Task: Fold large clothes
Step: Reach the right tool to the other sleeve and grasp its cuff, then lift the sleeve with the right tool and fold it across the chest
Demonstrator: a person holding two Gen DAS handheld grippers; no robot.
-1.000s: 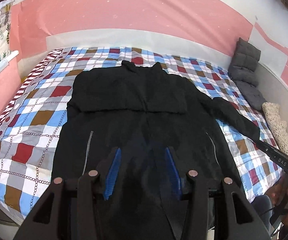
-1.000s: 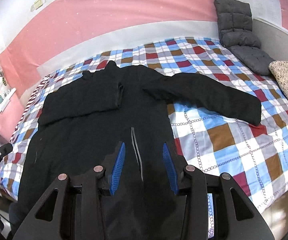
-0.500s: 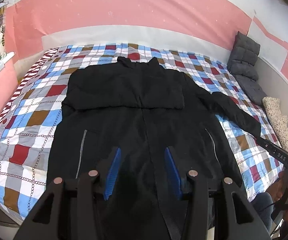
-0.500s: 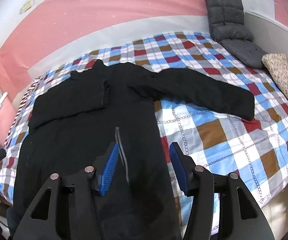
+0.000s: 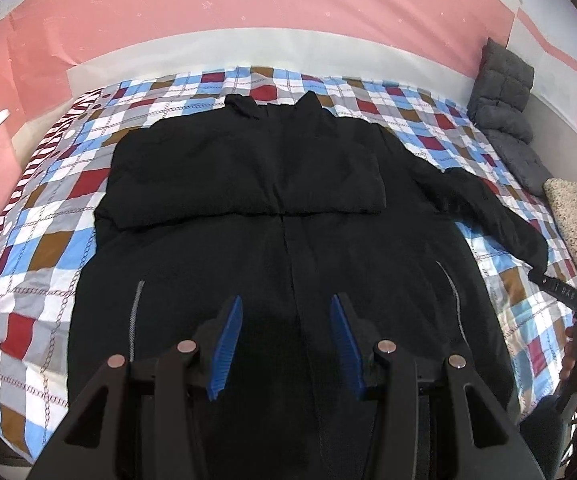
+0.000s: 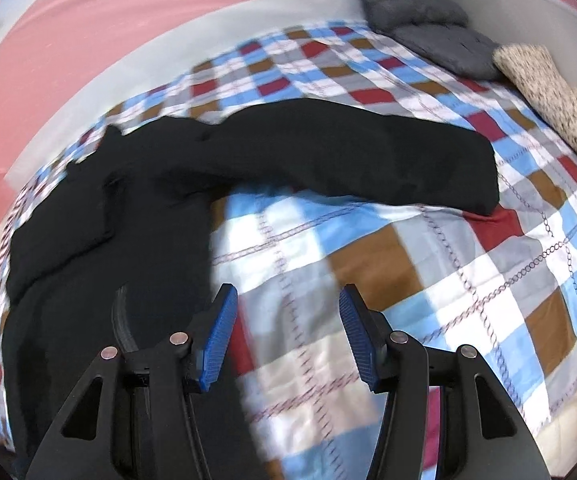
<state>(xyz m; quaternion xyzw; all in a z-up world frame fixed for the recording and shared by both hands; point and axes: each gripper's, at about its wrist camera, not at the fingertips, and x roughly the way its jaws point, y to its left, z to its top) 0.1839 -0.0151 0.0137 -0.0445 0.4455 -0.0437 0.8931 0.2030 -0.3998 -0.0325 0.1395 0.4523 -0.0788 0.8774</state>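
Black coat spread on a checked bed, pink wall behind

The bed [image 5: 48, 240] fills the room's near side, grey cushions [image 5: 504, 120] at 2 o'clock. The black coat [image 5: 272, 208] lies flat — one sleeve folded across its chest, the other sleeve [image 6: 368, 152] stretched out at 12 o'clock from the right gripper [image 6: 284, 336]. The left gripper [image 5: 284, 344] hovers over the hem; both grippers are parted, holding nothing.

Black jacket [image 5: 284, 208] flat on checkered bedspread [image 5: 48, 248], left claw [image 5: 286, 316] open above hem
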